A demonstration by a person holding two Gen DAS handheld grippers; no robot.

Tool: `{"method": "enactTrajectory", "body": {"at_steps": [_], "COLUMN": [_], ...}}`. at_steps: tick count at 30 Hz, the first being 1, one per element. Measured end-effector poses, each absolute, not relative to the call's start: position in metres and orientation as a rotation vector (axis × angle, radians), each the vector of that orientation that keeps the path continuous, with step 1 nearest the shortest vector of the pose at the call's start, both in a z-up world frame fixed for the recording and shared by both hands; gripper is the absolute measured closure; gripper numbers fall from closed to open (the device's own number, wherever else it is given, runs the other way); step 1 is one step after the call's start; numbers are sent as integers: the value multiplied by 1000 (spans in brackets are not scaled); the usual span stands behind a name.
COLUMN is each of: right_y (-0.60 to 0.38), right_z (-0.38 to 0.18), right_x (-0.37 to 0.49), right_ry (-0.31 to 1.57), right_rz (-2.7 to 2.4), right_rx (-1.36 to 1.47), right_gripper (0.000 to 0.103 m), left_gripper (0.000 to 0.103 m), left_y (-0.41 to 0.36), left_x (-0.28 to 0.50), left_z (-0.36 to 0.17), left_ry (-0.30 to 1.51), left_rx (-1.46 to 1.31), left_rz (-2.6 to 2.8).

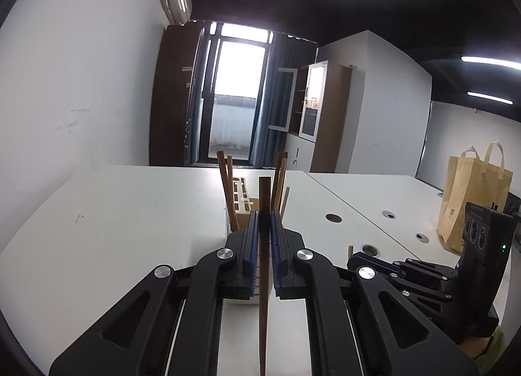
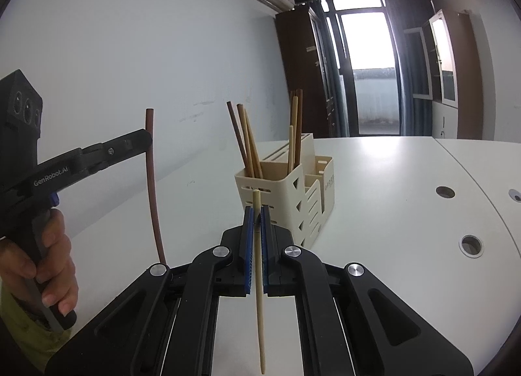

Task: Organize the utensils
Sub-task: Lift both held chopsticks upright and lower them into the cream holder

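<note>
My left gripper [image 1: 264,213] is shut on a dark brown chopstick [image 1: 264,193], which stands upright between the blue pads, above the table. In the right wrist view the same left gripper [image 2: 148,141] holds that dark brown chopstick [image 2: 153,200] at the left. My right gripper [image 2: 257,210] is shut on a pale chopstick [image 2: 259,278], also upright. Beyond both stands a cream utensil holder [image 2: 286,190] with several brown and pale chopsticks [image 2: 247,145] leaning in its front compartment. The holder [image 1: 242,203] is partly hidden behind my left fingers. My right gripper [image 1: 353,257] shows low at the right.
The white table [image 1: 130,213] has round cable holes [image 1: 333,218] on its right half. A tan tote bag [image 1: 472,193] stands at the far right edge. A person's hand [image 2: 42,265] grips the left handle. A wall lies left, and a balcony door behind.
</note>
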State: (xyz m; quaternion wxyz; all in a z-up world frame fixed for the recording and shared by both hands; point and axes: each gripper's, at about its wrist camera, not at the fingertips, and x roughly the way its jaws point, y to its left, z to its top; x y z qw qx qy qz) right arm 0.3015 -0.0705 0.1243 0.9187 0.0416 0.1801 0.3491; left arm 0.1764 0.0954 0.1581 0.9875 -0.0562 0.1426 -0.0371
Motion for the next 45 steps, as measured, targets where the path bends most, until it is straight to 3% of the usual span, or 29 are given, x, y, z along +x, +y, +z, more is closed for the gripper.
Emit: {"method": "enactTrajectory", "body": {"at_steps": [11,24,45], "right_y": [-67,-61,-66], "right_z": [171,186,198], "right_x": [320,352,364], "right_ry": [249,144,-90], "right_rz": [722,738,805], "right_rx": [81,112,200], "right_gripper": [98,98,98], "left_gripper": [96,96,96], "left_y": [87,92,86], "left_x": [192,213,199], "left_z": [190,204,225], "left_ry": [194,97,-225], "left_rx": [-43,-49,-69], "left_rz": [-55,-52,-27]}}
